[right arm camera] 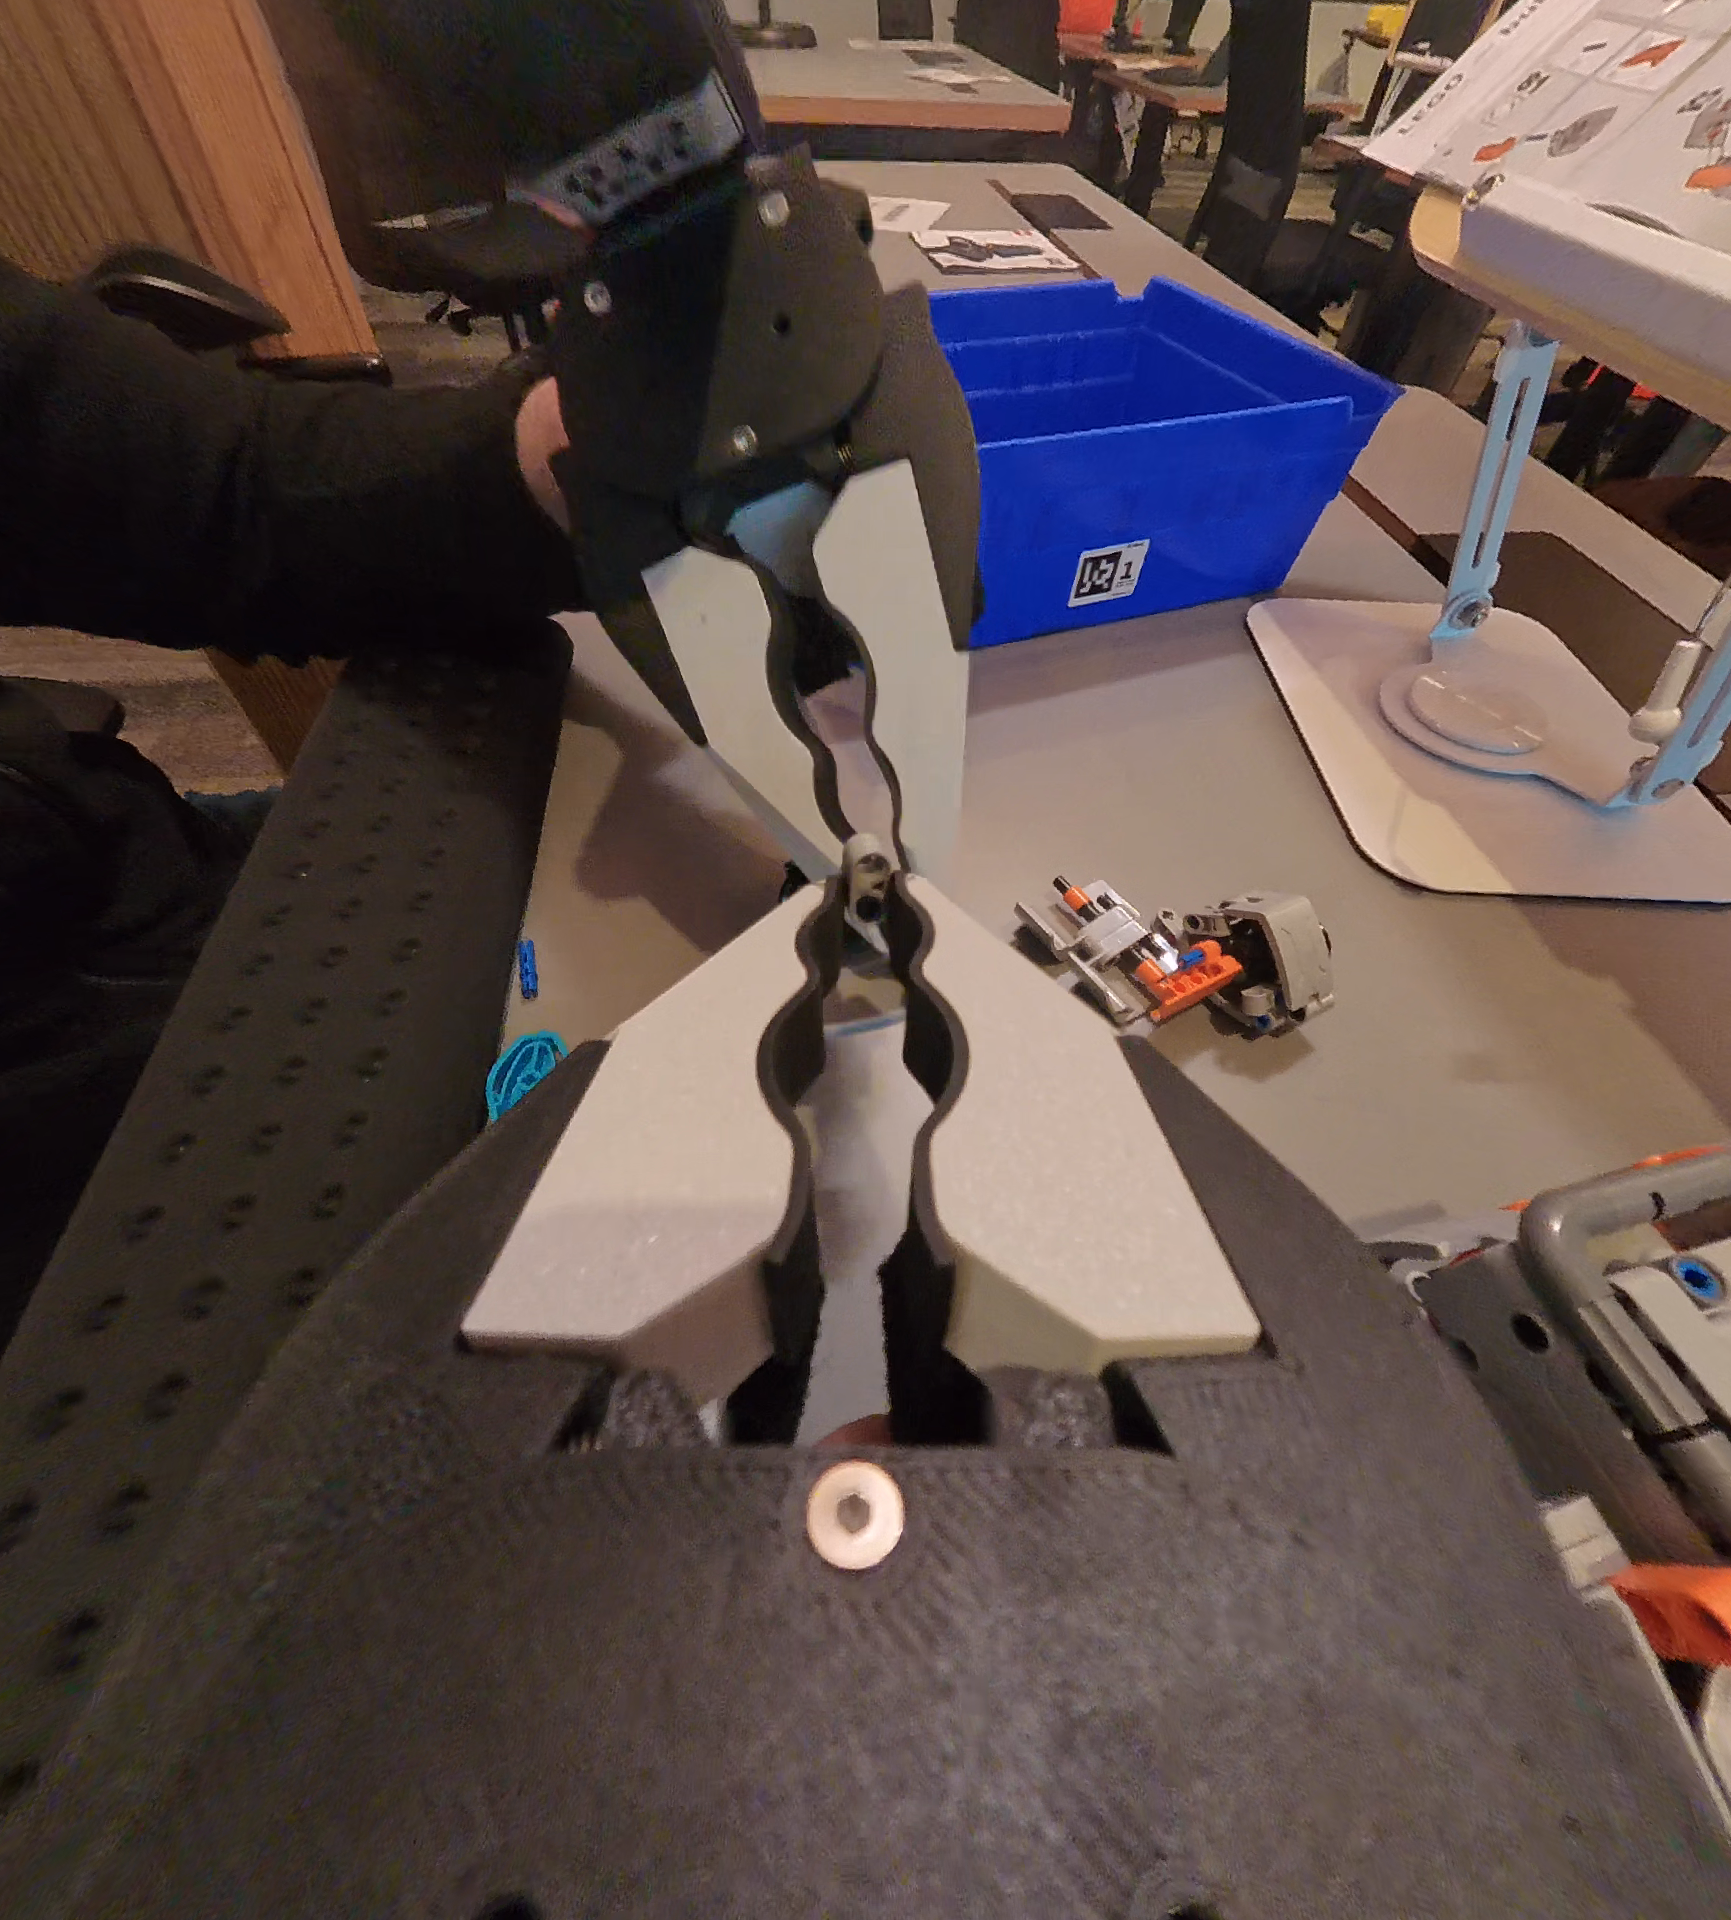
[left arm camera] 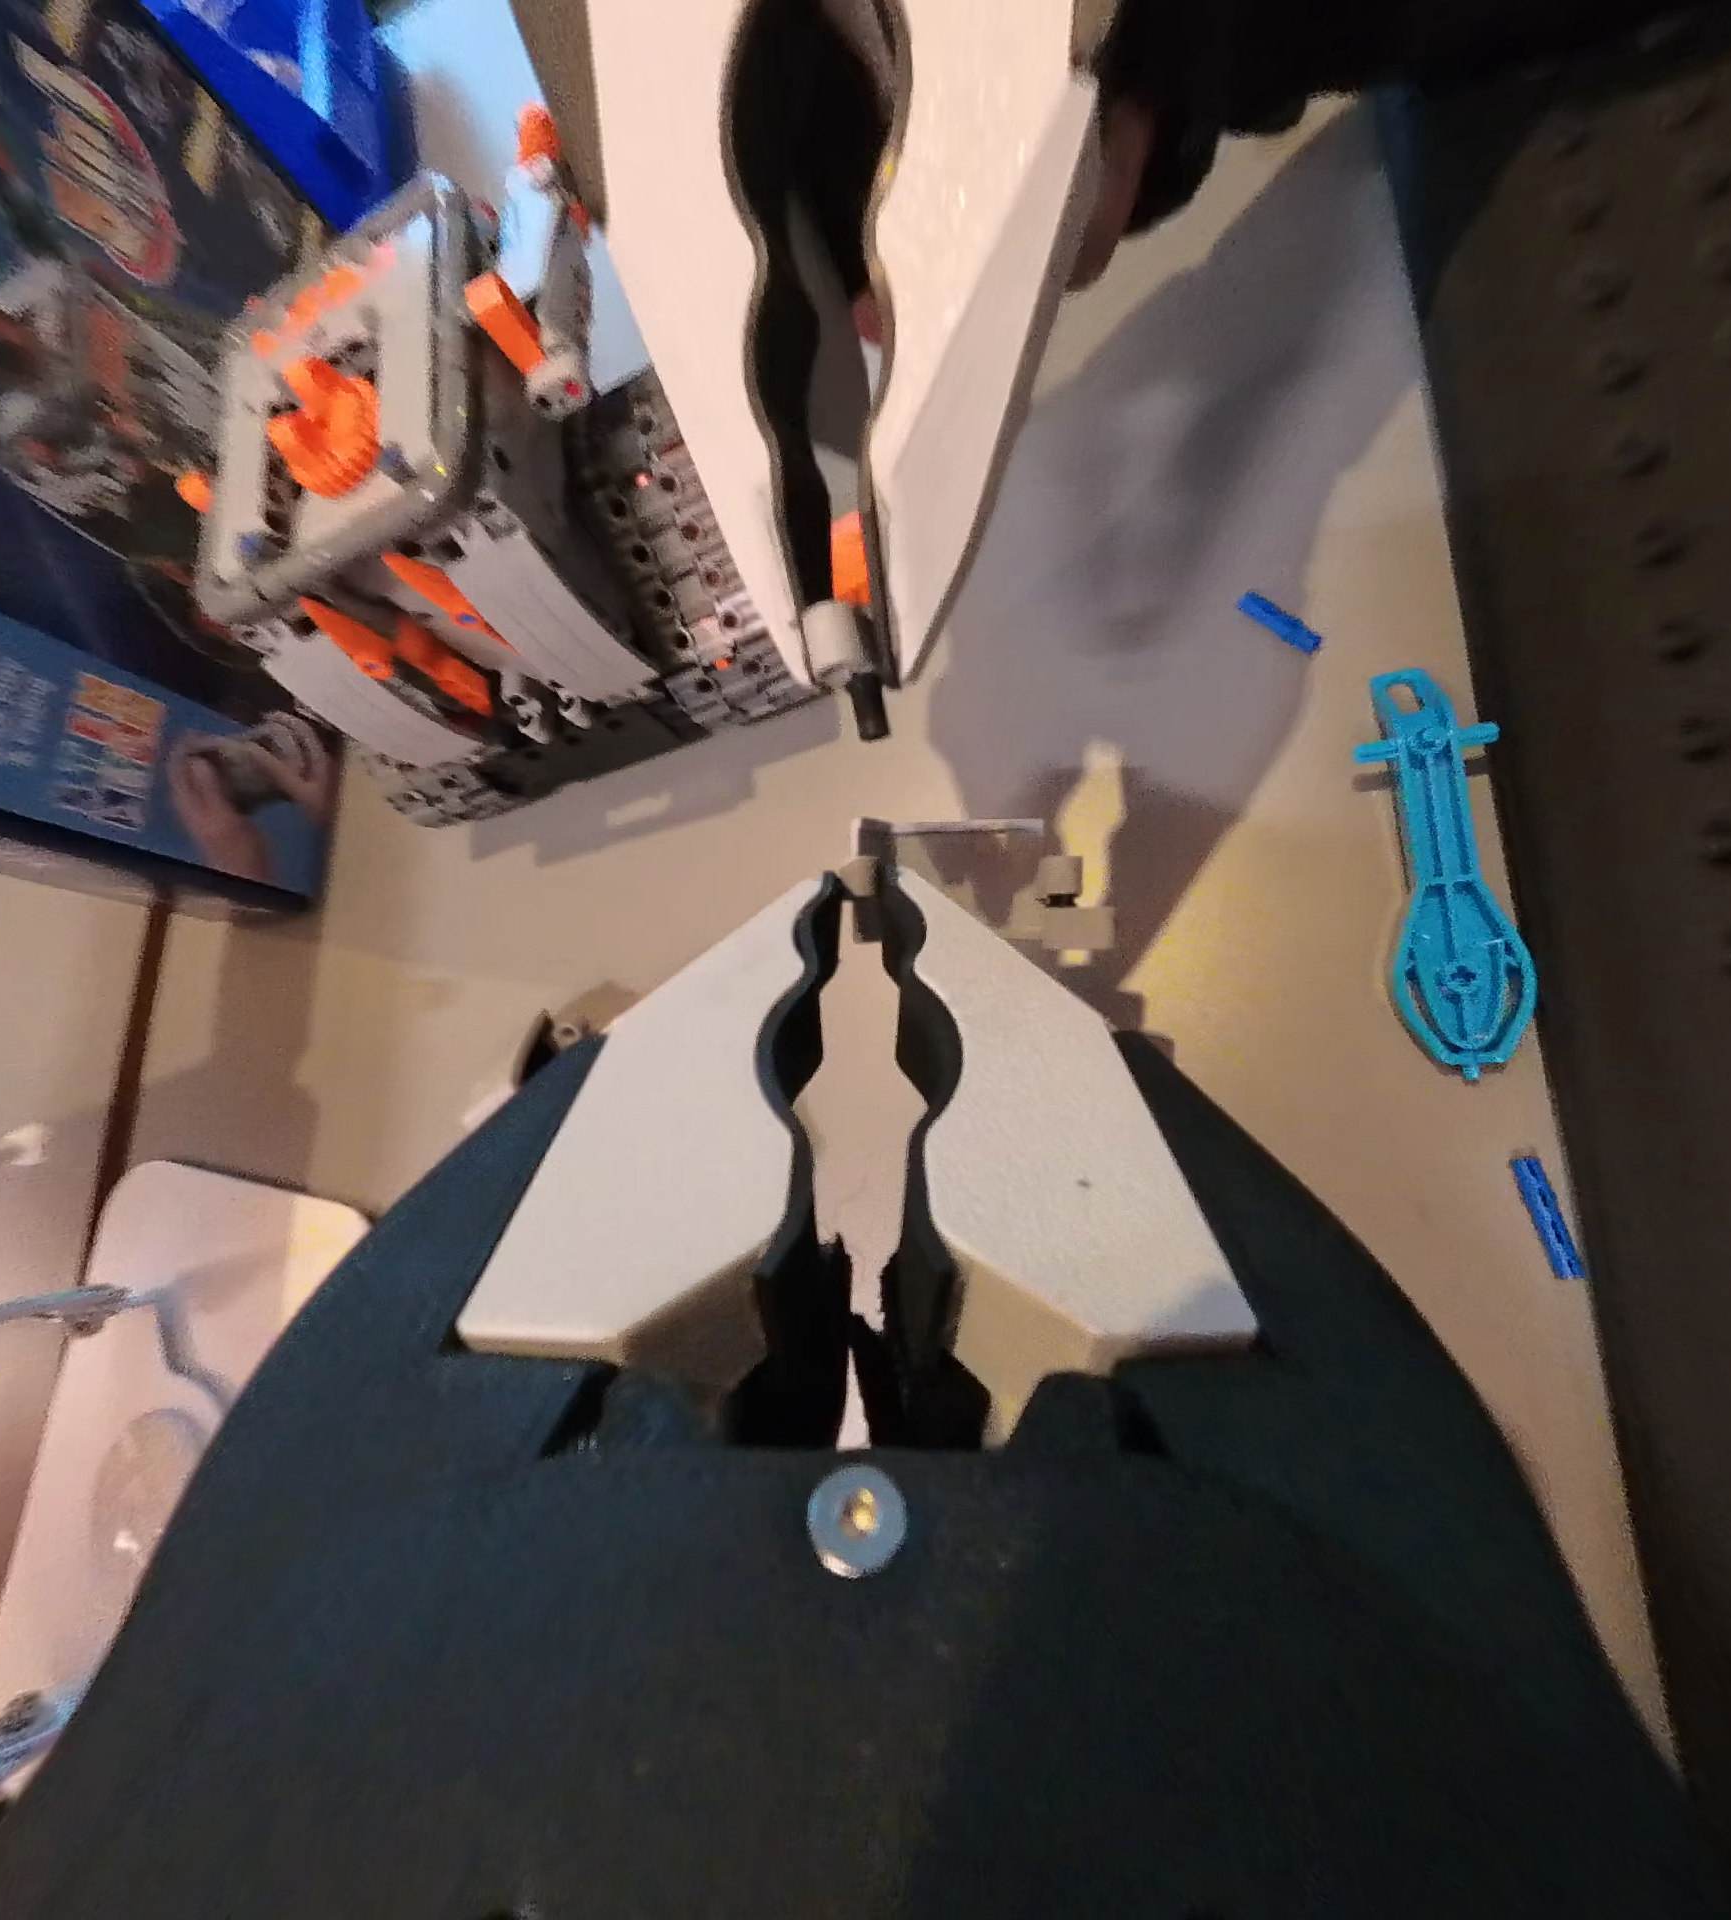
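Observation:
My left gripper [left arm camera: 861, 891] is shut on a small grey building-toy piece [left arm camera: 858, 878] at its tips, just above the beige table [left arm camera: 1204, 468]. My right gripper [left arm camera: 825, 644] reaches in from the top of the left wrist view, shut on a grey and orange connector with a black pin [left arm camera: 845, 623]. A short gap separates the two. In the right wrist view my right gripper [right arm camera: 866, 888] pinches a grey connector [right arm camera: 866, 868]. The left gripper [right arm camera: 876, 821], held by a dark-sleeved hand, points down right above it.
A grey and orange toy vehicle [left arm camera: 404, 520] stands beside the grippers and also shows in the right wrist view [right arm camera: 1671, 1351]. A small sub-assembly [right arm camera: 1183, 956], a blue bin [right arm camera: 1152, 447], a booklet stand [right arm camera: 1515, 748], a turquoise tool [left arm camera: 1453, 883], blue pins [left arm camera: 1279, 621] and a black perforated board [right arm camera: 269, 1039] surround them.

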{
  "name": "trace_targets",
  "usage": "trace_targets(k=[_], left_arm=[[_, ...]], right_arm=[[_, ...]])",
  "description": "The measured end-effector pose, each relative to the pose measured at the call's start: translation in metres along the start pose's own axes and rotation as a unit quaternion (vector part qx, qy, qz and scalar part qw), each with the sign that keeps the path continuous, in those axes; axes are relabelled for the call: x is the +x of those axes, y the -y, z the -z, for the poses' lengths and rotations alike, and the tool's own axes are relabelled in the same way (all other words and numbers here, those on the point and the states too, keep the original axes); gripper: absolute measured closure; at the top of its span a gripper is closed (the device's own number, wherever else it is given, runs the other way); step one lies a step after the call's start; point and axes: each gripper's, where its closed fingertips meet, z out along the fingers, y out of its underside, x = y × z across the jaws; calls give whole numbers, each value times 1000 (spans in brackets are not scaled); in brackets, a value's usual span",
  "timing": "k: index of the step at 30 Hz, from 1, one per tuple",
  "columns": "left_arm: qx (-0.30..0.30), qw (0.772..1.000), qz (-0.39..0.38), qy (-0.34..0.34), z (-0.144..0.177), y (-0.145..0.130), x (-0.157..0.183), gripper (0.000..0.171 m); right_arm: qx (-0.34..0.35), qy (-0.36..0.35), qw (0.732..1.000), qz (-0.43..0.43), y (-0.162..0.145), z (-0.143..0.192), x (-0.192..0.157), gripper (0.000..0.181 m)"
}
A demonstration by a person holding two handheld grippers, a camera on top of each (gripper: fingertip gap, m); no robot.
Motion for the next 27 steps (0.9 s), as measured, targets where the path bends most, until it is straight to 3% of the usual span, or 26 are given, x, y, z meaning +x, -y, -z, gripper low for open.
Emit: trace_targets(k=[11,27], left_arm=[[41,992,-63,104,18,27,-11,167],[14,972,-122,198,23,36,-21,167]], right_arm=[[18,-23,999,18,5,-2,4,176],[24,-91,994,49,14,4,14,177]])
